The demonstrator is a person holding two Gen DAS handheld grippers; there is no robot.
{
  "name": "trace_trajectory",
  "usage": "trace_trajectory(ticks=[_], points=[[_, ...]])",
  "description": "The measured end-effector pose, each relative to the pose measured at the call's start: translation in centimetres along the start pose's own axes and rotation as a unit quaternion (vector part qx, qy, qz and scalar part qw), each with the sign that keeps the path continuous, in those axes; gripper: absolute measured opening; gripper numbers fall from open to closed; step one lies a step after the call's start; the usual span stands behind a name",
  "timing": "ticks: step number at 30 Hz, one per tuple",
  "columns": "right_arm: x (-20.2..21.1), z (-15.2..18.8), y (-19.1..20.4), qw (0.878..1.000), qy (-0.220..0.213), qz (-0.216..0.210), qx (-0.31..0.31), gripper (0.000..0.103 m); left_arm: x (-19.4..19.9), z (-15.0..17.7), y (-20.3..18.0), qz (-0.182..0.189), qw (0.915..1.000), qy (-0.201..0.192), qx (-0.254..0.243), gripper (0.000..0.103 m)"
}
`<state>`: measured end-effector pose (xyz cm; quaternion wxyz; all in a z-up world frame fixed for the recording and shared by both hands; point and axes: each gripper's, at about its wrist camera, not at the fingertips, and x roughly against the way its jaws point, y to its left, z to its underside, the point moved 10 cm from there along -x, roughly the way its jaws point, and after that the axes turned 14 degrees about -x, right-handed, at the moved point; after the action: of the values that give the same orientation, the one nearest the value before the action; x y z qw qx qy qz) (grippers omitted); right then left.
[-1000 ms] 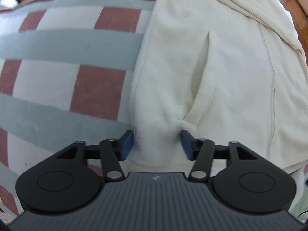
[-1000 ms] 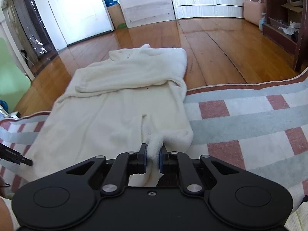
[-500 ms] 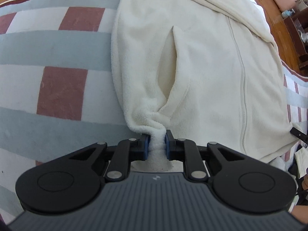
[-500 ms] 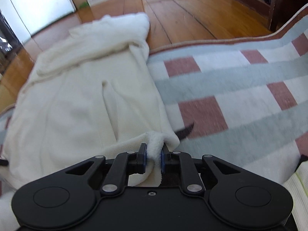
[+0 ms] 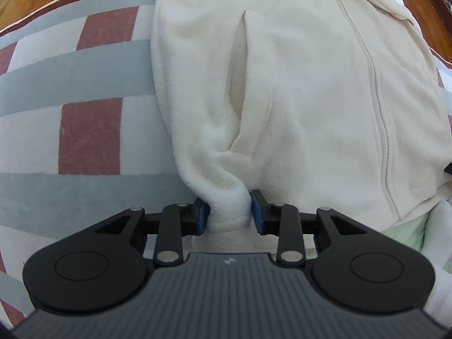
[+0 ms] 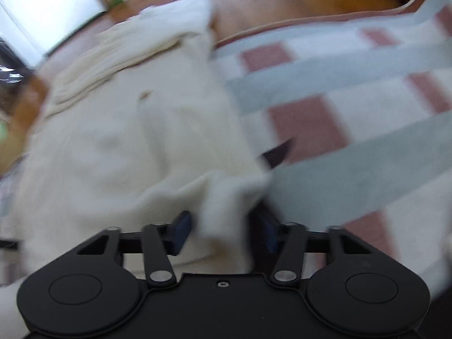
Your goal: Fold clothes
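Note:
A cream fleece zip jacket [image 5: 310,90] lies spread on a checked rug, pocket slit and zipper facing up. My left gripper [image 5: 229,212] sits at its bottom hem, its blue pads parted a little around a bunched roll of the hem. In the right wrist view the same jacket [image 6: 127,130] is blurred by motion. My right gripper [image 6: 223,230] has its jaws wide apart, with a fold of the hem lying loose between them.
The rug [image 5: 84,90] has grey, white and red-brown checks and lies on a wooden floor [image 6: 282,5]. A pale green cloth [image 5: 406,231] shows under the jacket's lower right corner. A dark pointed object [image 6: 276,152] lies on the rug beside the jacket.
Both grippers were shut on the hem half a second ago. Now the right jaws are wide apart and the left jaws have parted a little. The right view moves fast.

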<state>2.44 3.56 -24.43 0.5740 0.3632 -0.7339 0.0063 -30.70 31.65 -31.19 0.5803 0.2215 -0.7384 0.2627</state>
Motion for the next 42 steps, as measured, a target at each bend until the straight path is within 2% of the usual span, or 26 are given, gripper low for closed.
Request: trace_trajectory(ticks=[1,2,3,4,5,6,7,9,12,16,20,24,27,31,33,35,39,42], points=[[0.1,0.1,0.5,1.000,-0.001,-0.012,0.012,0.017,0.0,0.0,0.0,0.005,1.0000,-0.002,0.004,0.040],[0.4,0.1,1.0,1.000,-0.005,-0.024,0.020,0.016,0.0,-0.1,0.2,0.010,0.9999,-0.004,0.010,0.046],[0.8,-0.3,1.4,0.999,-0.014,-0.034,0.019,0.014,0.1,-0.2,0.3,0.015,0.9997,-0.007,0.016,0.046],[1.2,-0.8,1.8,0.999,-0.022,-0.045,0.014,0.014,0.1,-0.2,0.5,0.020,0.9995,-0.009,0.022,0.043],[1.7,-1.4,2.1,0.998,-0.030,-0.057,0.008,0.014,0.2,-0.3,0.6,0.022,0.9993,-0.013,0.027,0.023],[2.4,-2.1,2.5,0.997,-0.038,-0.071,-0.001,0.013,0.5,-0.4,0.8,0.014,0.9993,-0.020,0.030,0.014],[3.2,-2.8,2.8,0.995,-0.048,-0.087,-0.010,0.013,0.9,-0.5,0.9,0.011,0.9989,-0.031,0.033,0.014],[5.3,-4.3,3.6,0.990,-0.069,-0.122,-0.024,0.013,2.6,-1.1,0.6,0.029,0.9956,-0.075,0.048,0.014],[8.3,-5.7,5.1,0.981,-0.102,-0.164,-0.009,0.013,5.4,-2.1,0.3,0.029,0.9876,-0.144,0.054,0.014],[8.3,-6.0,5.1,0.984,-0.111,-0.140,0.013,0.012,7.0,-3.4,0.4,0.007,0.9784,-0.196,0.065,0.013],[9.1,-6.4,5.9,0.980,-0.124,-0.156,0.023,0.012,7.5,-4.4,-0.1,-0.031,0.9744,-0.216,0.056,0.013],[10.3,-9.6,7.7,0.975,-0.146,-0.159,0.047,0.012,9.6,-6.0,0.1,-0.047,0.9695,-0.231,0.065,0.013],[10.8,-13.0,9.5,0.972,-0.162,-0.157,0.061,0.012,11.4,-8.7,0.5,-0.055,0.9671,-0.240,0.066,0.013],[11.1,-16.5,12.3,0.969,-0.177,-0.156,0.078,0.012,13.8,-13.2,0.4,-0.090,0.9645,-0.247,0.030,0.013],[10.6,-17.0,12.8,0.970,-0.176,-0.144,0.090,0.012,14.5,-15.1,0.0,-0.123,0.9596,-0.253,-0.002,0.013],[9.6,-16.7,12.0,0.974,-0.167,-0.131,0.083,0.012,14.3,-15.7,-0.5,-0.141,0.9573,-0.252,-0.018,0.012],[7.7,-17.0,10.6,0.979,-0.155,-0.111,0.068,0.012,12.6,-16.2,-0.7,-0.116,0.9625,-0.244,-0.025,0.012],[7.0,-18.9,11.2,0.977,-0.160,-0.120,0.066,0.012,12.2,-18.4,0.0,-0.114,0.9621,-0.244,-0.044,0.012]])
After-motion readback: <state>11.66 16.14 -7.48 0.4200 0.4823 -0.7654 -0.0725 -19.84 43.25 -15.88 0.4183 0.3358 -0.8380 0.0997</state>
